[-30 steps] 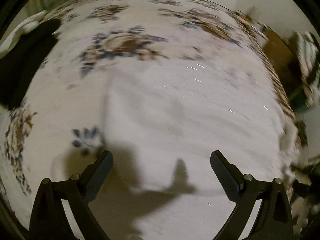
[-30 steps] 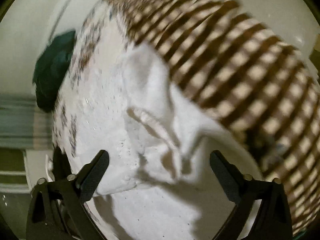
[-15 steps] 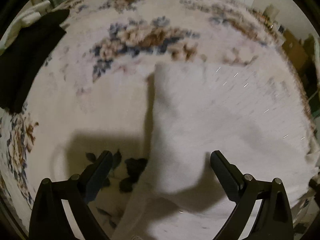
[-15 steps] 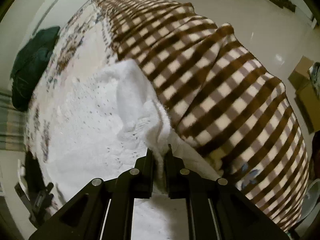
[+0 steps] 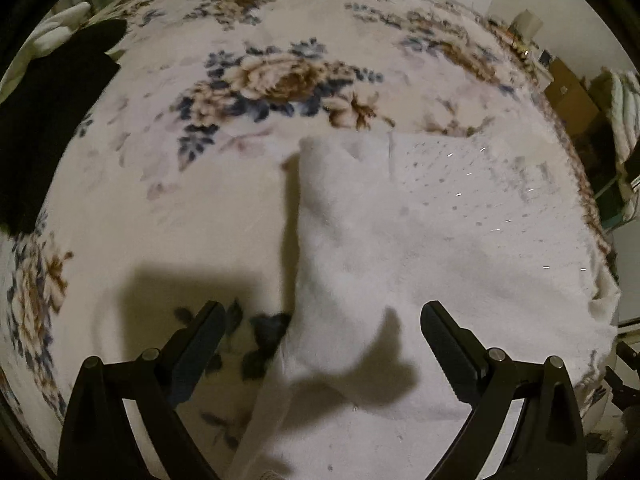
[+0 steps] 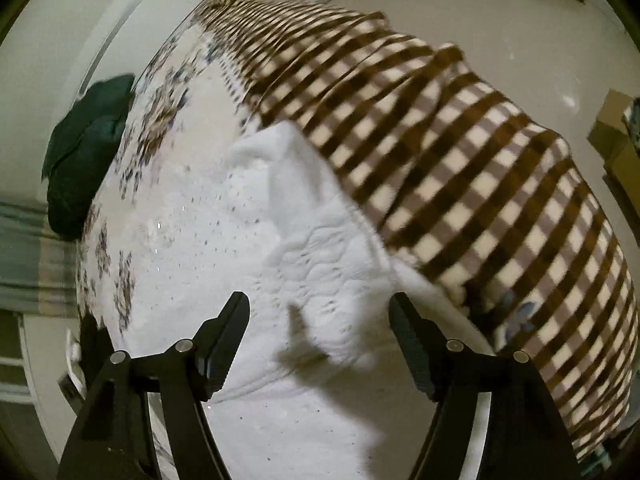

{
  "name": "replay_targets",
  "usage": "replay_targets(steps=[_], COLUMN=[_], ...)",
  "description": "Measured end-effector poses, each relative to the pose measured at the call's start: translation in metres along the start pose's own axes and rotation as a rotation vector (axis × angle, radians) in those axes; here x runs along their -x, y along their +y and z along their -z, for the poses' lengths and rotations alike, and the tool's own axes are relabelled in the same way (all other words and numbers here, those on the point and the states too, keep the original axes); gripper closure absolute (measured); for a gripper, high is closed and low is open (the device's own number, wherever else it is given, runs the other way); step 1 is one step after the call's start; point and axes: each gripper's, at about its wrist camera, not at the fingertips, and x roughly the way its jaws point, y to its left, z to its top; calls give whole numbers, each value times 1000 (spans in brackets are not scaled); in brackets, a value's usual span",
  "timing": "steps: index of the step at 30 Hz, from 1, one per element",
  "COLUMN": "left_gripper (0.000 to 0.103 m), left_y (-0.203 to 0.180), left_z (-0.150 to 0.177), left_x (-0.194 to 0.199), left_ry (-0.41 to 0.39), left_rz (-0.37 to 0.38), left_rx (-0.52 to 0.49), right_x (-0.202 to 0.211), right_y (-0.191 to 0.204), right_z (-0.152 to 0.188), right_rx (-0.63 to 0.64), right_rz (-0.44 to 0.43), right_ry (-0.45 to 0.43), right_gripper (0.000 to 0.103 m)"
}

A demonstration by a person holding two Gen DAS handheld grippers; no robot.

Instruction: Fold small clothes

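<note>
Right wrist: tongs (image 6: 320,340) just opening, tipped steeply over white garment (image 6: 248,240).

A floral blanket (image 5: 168,184) covered the bed. A black cloth (image 5: 48,128) lay at its nine o'clock edge. A brown checked blanket (image 6: 460,160) draped toward three o'clock, a dark green bundle (image 6: 86,152) at nine, cardboard boxes (image 6: 612,136) beyond.

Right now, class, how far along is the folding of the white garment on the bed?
Done: one fold is in; a flap of the white garment lies doubled over, its edge standing up off the floral blanket.
In hand: nothing. The right gripper has just opened over the rumpled part beside the checked blanket; the left gripper is open too.
Left: smoothing and further folds.
</note>
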Motion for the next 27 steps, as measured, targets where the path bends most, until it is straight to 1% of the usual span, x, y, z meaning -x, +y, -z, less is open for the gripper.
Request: replay_targets(steps=[2, 3, 4, 6, 7, 12, 14, 15, 16, 17, 18, 19, 20, 21, 22, 25, 26, 27], left_gripper=[3, 3, 3, 0, 0, 0, 1, 2, 2, 9, 21, 46, 48, 47, 45, 43, 38, 33], left_y=[-3, -2, 0, 8, 11, 16, 22, 25, 28, 28, 27, 26, 26, 27, 27, 29, 30, 33], left_z=[-6, -8, -9, -11, -12, -12, -13, -12, -12, -12, -12, -11, -10, -11, -12, -12, -12, -7], left_x=[-17, -29, -39, -47, -48, -39, -27, -25, -23, -26, -33, -40, -46, -49, -50, -40, -34, -24], left_ry=[29, 57, 84, 114, 119, 113, 103, 91, 83, 91, 106, 118, 119, 118, 120, 128, 133, 131], left_rz=[-25, -41, -33, 11, 28, 56, 103, 115, 132, 162, 153, 142, 142, 142, 145, 183, 194, 205], left_rx=[-19, -34, -33, 6, 19, 51, 121, 152, 177, 192, 184, 172, 165, 160, 155, 138, 134, 130], right_x=[-13, -18, -26, -40, -44, -50, -45, -40, -36, -33, -31, -30, -29, -30, -33, -43, -42, -37], right_y=[0, -3, -8, -15, -19, -18, -15, -13, -11, -7, -5, -3, -1, 0, -2, -8, -9, -10], right_z=[-3, -5, -8, -15, -17, -19, -18, -17, -17, -16, -15, -15, -16, -18, -20, -25, -25, -23], right_rx=[15, 17, 14, -7, -17, 7, 7, 10, 20, 38, 47, 47, 51, 55, 49, 8, 9, 16], right_rz=[40, 53, 78, 97, 99, 127, 112, 91, 83, 80, 76, 73, 80, 91, 101, 79, 73, 58], right_ry=[19, 31, 41, 62, 71, 87, 87, 74, 58, 40, 30, 24, 9, 5, 14, 88, 99, 110], right_gripper=[29, 29, 29, 30, 30, 30, 30, 31, 37, 65, 95, 94, 94, 94, 94, 91, 86, 71])
